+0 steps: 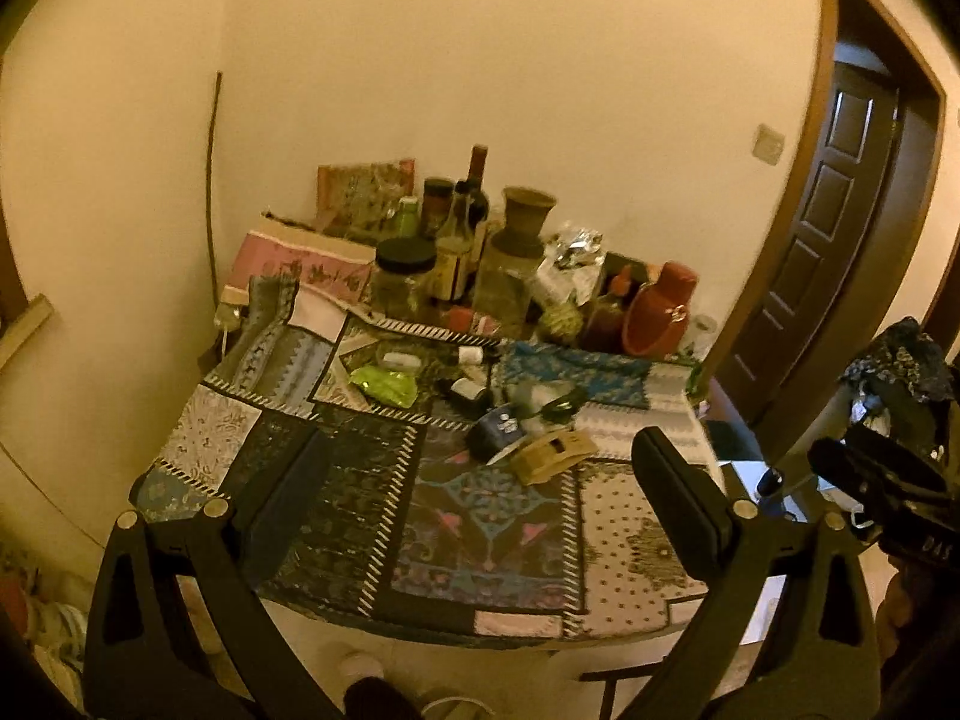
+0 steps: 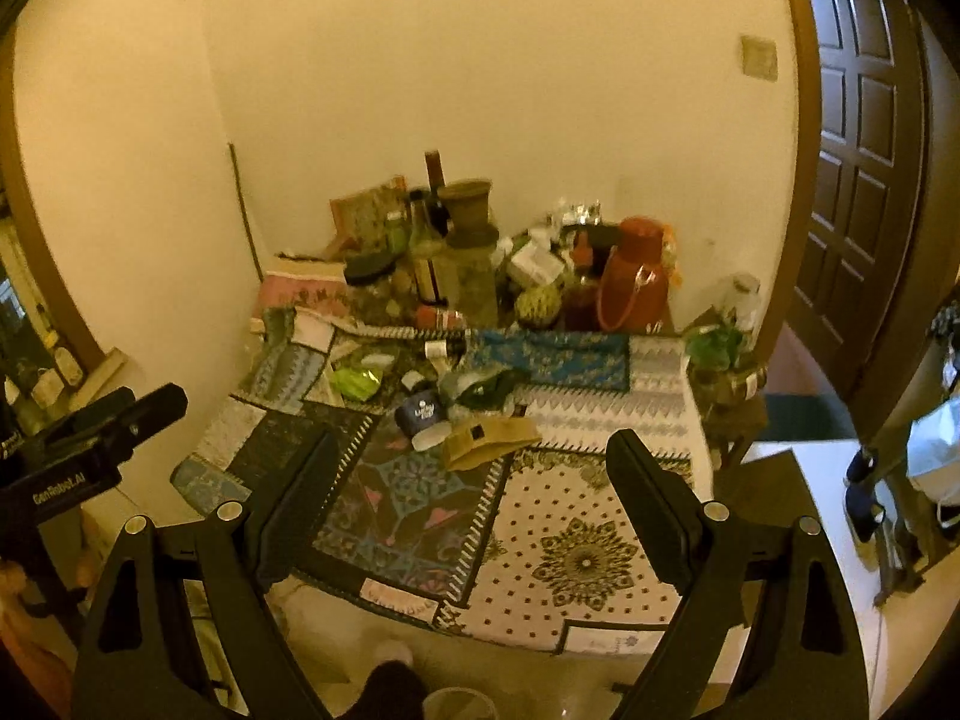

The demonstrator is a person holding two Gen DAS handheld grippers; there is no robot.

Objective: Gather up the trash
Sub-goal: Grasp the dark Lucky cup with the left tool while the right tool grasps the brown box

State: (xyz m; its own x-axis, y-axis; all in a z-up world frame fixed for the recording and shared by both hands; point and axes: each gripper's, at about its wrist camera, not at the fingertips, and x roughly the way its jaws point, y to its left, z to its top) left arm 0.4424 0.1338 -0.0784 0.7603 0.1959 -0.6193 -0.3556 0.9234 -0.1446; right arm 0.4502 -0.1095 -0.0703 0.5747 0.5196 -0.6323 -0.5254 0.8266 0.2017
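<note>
**Two hand-held grippers approaching a littered tabletop**

Lower frame, both views: the left hand-held gripper (image 1: 480,468) and the right hand-held gripper (image 2: 474,468) each show two black fingers standing well apart with nothing between them, angled down toward the cloth. Neither touches any object; the spread stance suits an approach before a pick. The right unit also appears at the right edge of the left-wrist view, the left unit at the left edge of the right-wrist view, so the two are carried side by side.

Centre: the tabletop (image 1: 636,546) carries a patchwork cloth. The likely trash lies loose near its middle, clear of the fingers: a flattened tan carton (image 1: 555,450), just beside a dark blue cup (image 1: 495,429) lying on its side, a crumpled green wrapper (image 1: 387,384) toward the left, and small white bottles (image 1: 471,354), blurred. Their scattered, tipped poses suggest discards rather than stored goods.

Upper centre: upright jars and bottles (image 1: 444,246) and a red flask (image 1: 660,309) are grouped against the wall, apparently kept items. A dark door (image 1: 840,180) stands at the right.
</note>
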